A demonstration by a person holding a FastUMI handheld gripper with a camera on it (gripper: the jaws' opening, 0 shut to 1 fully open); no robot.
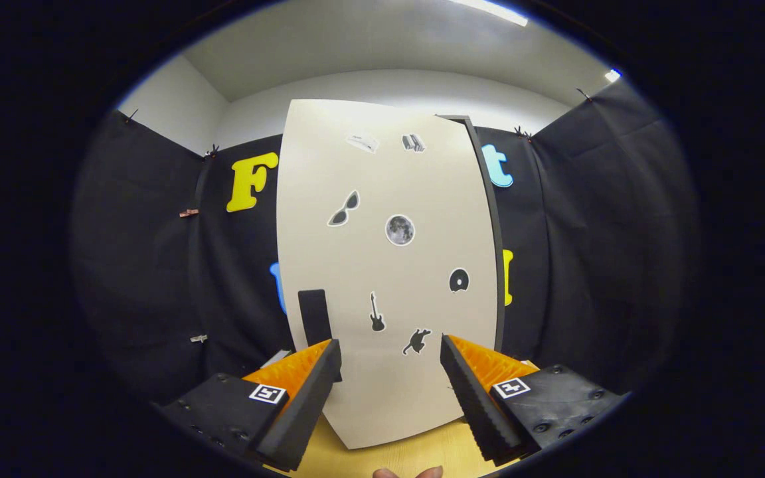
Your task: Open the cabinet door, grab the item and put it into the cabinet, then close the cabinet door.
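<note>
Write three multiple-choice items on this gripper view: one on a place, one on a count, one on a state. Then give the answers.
1. Where is the black handle on the cabinet door?
A. just beyond the left finger
B. beside the moon sticker
C. at the door's top

2. How many guitar stickers does the door bear?
A. one
B. two
C. three

3. How is the gripper?
A. open, holding nothing
B. shut on the handle
C. shut on a sticker

Answers: 1 A, the handle rises right behind the left finger; 2 A, a single guitar shows; 3 A, the fingers stand wide apart with bare door between.

Closed cabinet door [389, 265] blocks path beyond parted gripper [390, 362].
</note>
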